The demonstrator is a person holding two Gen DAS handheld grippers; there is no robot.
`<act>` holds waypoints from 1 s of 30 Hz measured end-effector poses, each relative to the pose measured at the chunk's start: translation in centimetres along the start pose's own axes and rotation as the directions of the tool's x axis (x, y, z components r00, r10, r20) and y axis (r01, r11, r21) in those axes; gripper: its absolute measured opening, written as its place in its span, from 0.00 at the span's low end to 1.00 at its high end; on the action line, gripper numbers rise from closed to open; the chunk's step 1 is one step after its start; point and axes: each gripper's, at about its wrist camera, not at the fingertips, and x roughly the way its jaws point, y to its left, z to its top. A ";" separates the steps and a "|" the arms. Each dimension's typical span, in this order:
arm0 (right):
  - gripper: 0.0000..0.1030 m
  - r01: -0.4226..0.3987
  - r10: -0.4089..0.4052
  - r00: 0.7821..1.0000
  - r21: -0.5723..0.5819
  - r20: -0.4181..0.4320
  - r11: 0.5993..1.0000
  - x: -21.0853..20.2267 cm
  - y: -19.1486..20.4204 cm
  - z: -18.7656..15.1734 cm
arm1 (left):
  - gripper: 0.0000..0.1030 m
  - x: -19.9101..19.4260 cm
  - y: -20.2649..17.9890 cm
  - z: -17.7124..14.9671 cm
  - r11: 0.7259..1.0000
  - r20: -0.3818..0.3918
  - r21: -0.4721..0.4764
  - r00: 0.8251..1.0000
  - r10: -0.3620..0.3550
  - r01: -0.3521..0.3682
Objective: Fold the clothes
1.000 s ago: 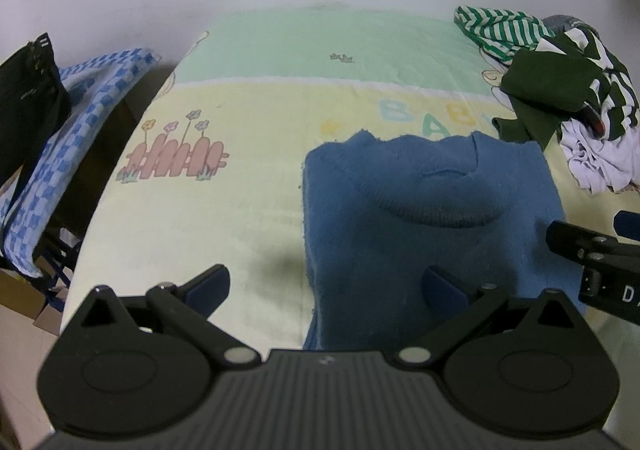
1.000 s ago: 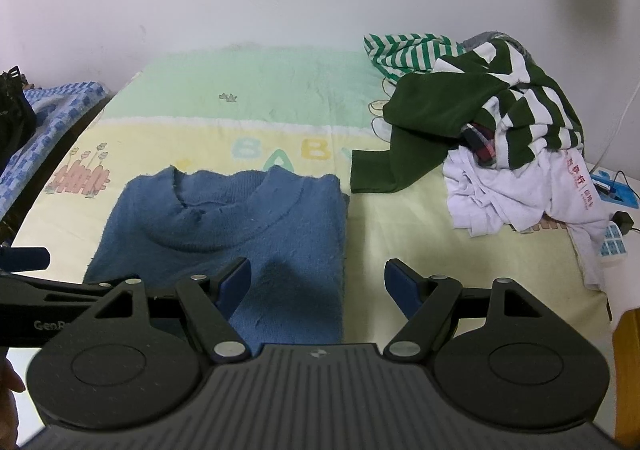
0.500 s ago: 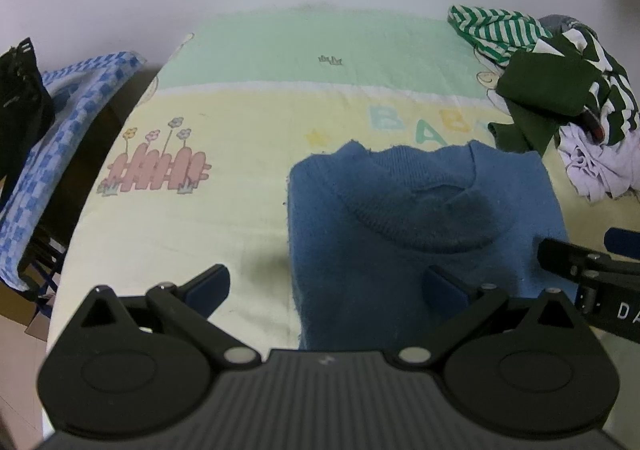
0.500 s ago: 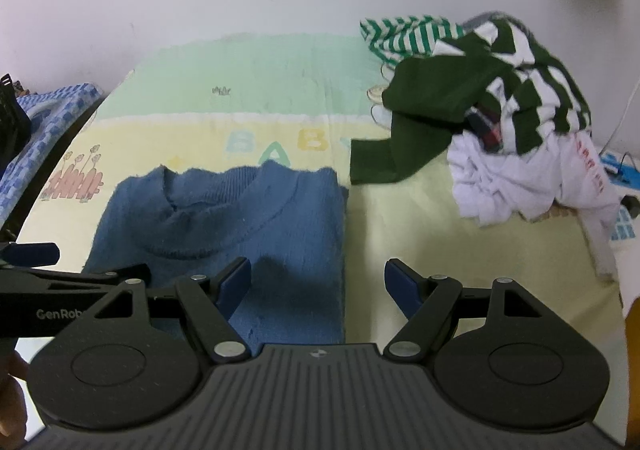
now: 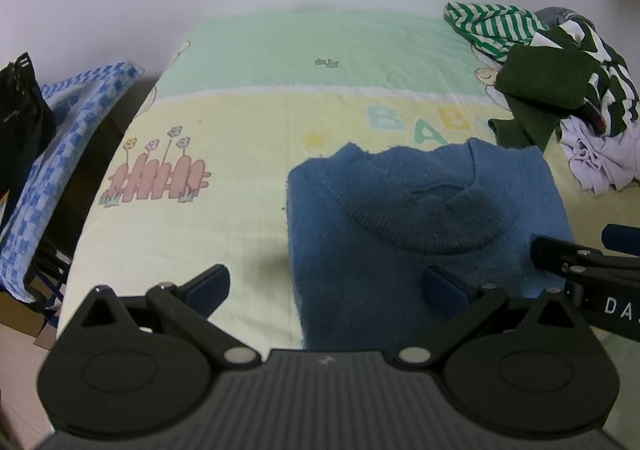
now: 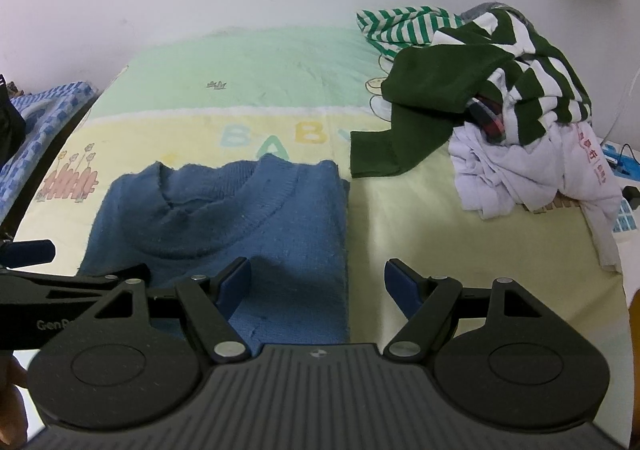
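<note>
A folded blue knit sweater (image 5: 416, 234) (image 6: 224, 226) lies flat on the pastel blanket (image 5: 248, 129) (image 6: 440, 234), collar toward the wall. My left gripper (image 5: 326, 284) hovers open over the sweater's near left edge, nothing between its fingers. My right gripper (image 6: 318, 282) hovers open over the sweater's near right edge, also holding nothing. Each gripper shows at the side of the other's view. A heap of unfolded clothes (image 6: 492, 89) (image 5: 560, 89), green-striped, dark green and white, sits at the back right of the bed.
A white wall runs behind the bed. A blue checked cloth (image 5: 60, 137) (image 6: 32, 129) and a black item (image 5: 20, 117) hang off the bed's left side. A blue power strip with cables (image 6: 624, 177) lies past the right edge.
Both views have shifted slightly; the sweater now sits a little farther from the grippers. Both grippers stay open and nothing was picked up.
</note>
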 end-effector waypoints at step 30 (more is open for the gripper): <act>0.75 -0.079 0.080 0.997 0.029 -0.025 0.996 0.9 -3.3 -0.3 | 0.99 -0.8 3.6 -1.9 0.992 0.026 0.043 0.993 -0.117 0.116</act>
